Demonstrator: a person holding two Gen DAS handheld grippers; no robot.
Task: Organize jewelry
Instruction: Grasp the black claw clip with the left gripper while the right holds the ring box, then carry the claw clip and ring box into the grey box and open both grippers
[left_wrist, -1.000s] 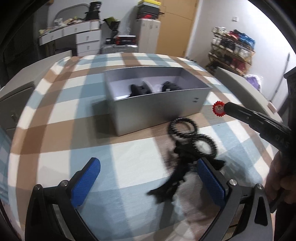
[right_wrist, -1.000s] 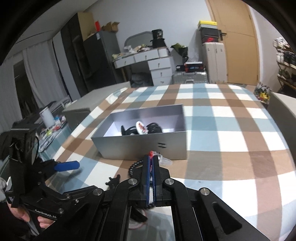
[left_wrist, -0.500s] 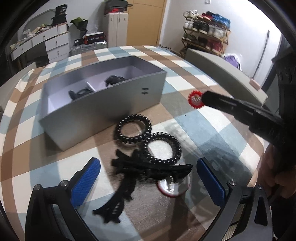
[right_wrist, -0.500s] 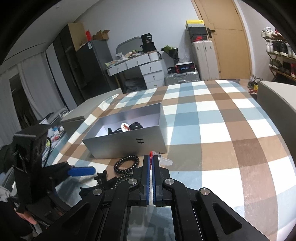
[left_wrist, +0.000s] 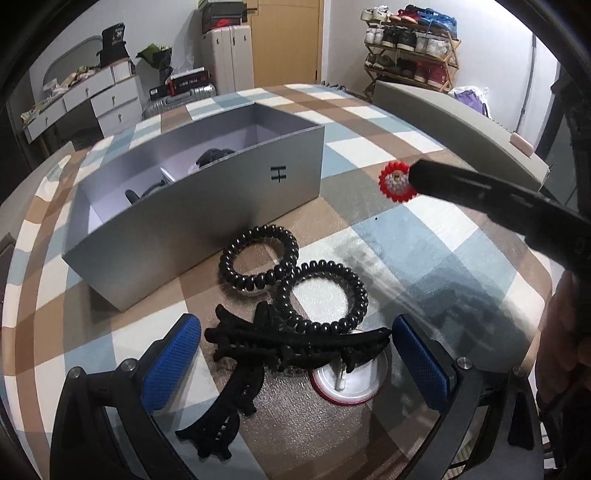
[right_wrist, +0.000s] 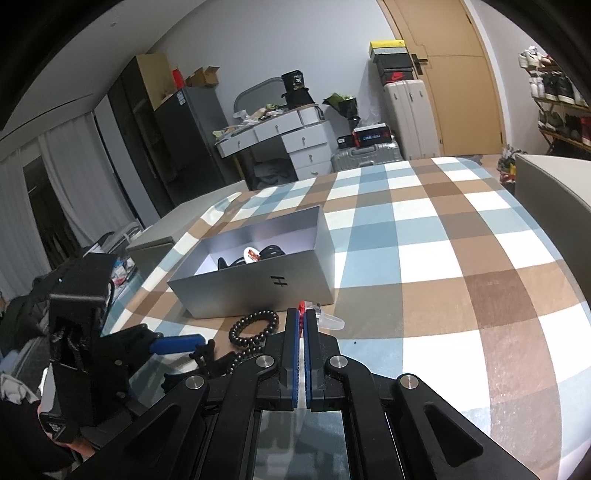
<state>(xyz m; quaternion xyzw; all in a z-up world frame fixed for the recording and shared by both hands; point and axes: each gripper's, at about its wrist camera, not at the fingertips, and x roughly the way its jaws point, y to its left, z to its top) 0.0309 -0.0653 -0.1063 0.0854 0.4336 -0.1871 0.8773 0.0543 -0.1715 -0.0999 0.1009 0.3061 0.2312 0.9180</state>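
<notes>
A grey open box (left_wrist: 207, 206) holds several dark items on the checked tablecloth; it also shows in the right wrist view (right_wrist: 258, 284). Two black coil bands (left_wrist: 291, 277), two black claw clips (left_wrist: 280, 343) and a round red-rimmed disc (left_wrist: 349, 382) lie in front of the box. My left gripper (left_wrist: 295, 365) is open, its blue pads either side of the clips. My right gripper (right_wrist: 303, 325) is shut on a red and white bead flower (left_wrist: 395, 181), held above the table right of the box. The flower's tip (right_wrist: 301, 305) shows between the pads.
A clear plastic piece (right_wrist: 330, 321) lies by the box's near corner. Grey chair backs (left_wrist: 458, 125) stand at the table's right edge. Drawers (right_wrist: 295, 140), suitcases and a shoe rack (left_wrist: 410, 48) stand beyond the table.
My left gripper has moved forward and lower over the clips and bands. My right gripper, still holding the flower, has stayed to the right of the box.
</notes>
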